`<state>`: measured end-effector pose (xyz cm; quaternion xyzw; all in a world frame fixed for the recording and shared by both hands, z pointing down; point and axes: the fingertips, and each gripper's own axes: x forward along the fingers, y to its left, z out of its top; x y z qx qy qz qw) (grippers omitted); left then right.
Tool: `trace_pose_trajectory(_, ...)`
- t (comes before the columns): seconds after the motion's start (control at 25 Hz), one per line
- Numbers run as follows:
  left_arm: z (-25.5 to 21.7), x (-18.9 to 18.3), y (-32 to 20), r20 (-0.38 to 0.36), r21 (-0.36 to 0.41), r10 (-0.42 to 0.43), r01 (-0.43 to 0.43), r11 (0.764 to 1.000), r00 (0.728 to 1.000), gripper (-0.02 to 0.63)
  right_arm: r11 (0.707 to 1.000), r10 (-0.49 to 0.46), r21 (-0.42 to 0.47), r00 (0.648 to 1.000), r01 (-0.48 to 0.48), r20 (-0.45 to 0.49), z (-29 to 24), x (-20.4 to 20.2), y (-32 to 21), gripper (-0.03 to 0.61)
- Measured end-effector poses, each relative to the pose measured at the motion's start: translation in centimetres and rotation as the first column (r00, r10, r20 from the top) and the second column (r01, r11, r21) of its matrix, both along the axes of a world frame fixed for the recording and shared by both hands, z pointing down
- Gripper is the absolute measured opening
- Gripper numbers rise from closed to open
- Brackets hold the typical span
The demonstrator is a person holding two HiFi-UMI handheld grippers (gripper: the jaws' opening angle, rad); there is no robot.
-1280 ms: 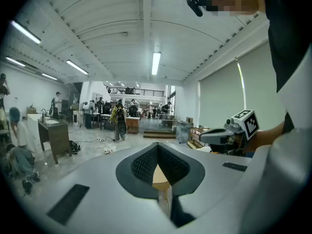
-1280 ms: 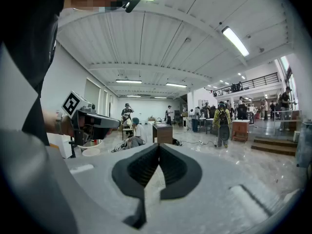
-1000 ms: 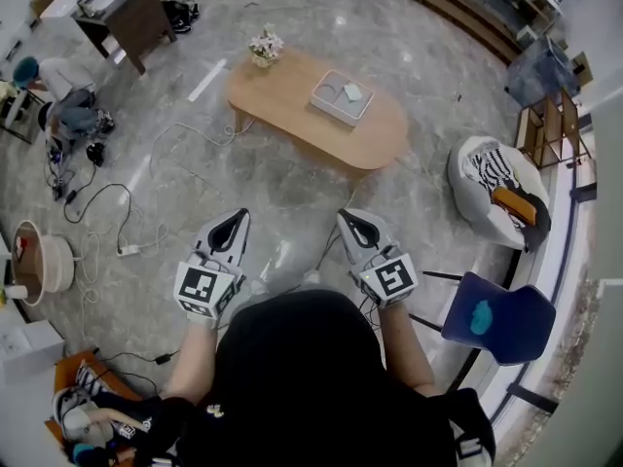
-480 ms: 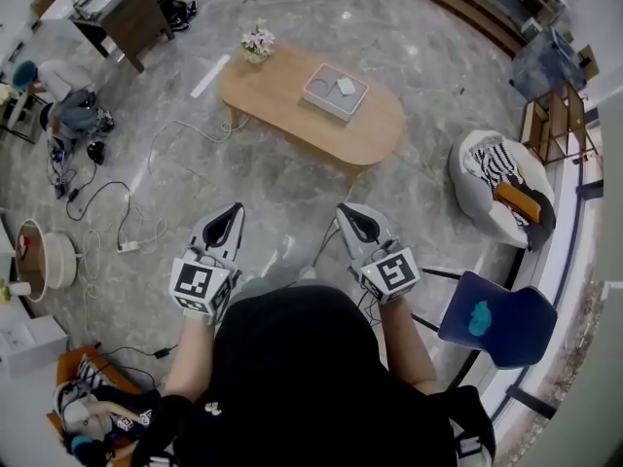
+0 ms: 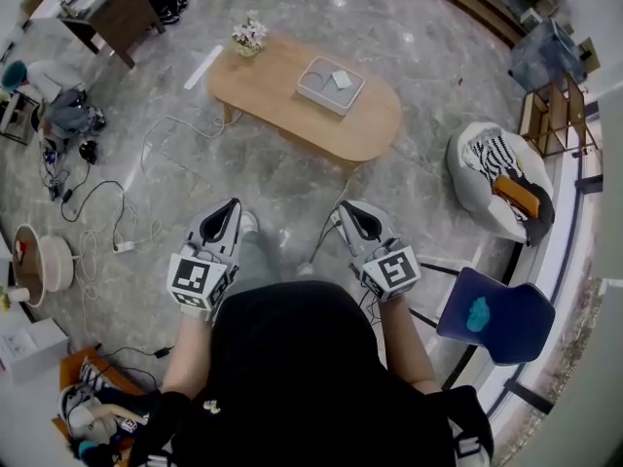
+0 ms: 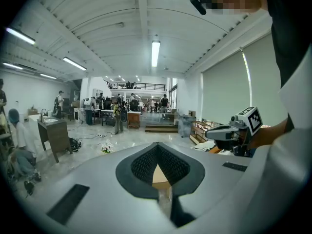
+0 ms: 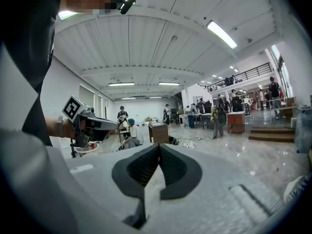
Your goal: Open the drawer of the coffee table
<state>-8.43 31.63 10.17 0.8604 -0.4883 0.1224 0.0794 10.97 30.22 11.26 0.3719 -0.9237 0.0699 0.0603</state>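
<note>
The oval wooden coffee table (image 5: 265, 84) stands on the marble floor well ahead of me; no drawer front shows from this angle. A flat grey box (image 5: 331, 86) and a small flower pot (image 5: 249, 35) sit on its top. I hold both grippers side by side in front of my chest, far short of the table. The left gripper (image 5: 232, 205) is shut with nothing in it, its pads meeting (image 6: 157, 146). The right gripper (image 5: 343, 209) is also shut and empty (image 7: 158, 146). Each gripper shows in the other's view: the right gripper (image 6: 217, 132) and the left gripper (image 7: 103, 124).
Cables (image 5: 146, 178) trail across the floor between me and the table. A white beanbag (image 5: 492, 188) and a blue chair (image 5: 492, 316) stand at the right, a dark desk (image 5: 112, 8) at the far left. A person crouches (image 5: 63, 115) at the left.
The table has shifted slightly up and left in the head view. Both grippers stay shut and side by side. A shoe now shows beside the left gripper.
</note>
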Motion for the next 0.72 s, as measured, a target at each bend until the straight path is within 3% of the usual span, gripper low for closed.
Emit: trace_pose_trajectory(0.72, 2.4, -11.8, -18.2, -0.068, -0.062, 0.083, -0.087, 0.994, 0.994, 0.012, 0.992, 0.103, -0.068, 0.993, -0.107, -0.066, 0.9, -11.2, -15.4, -0.002)
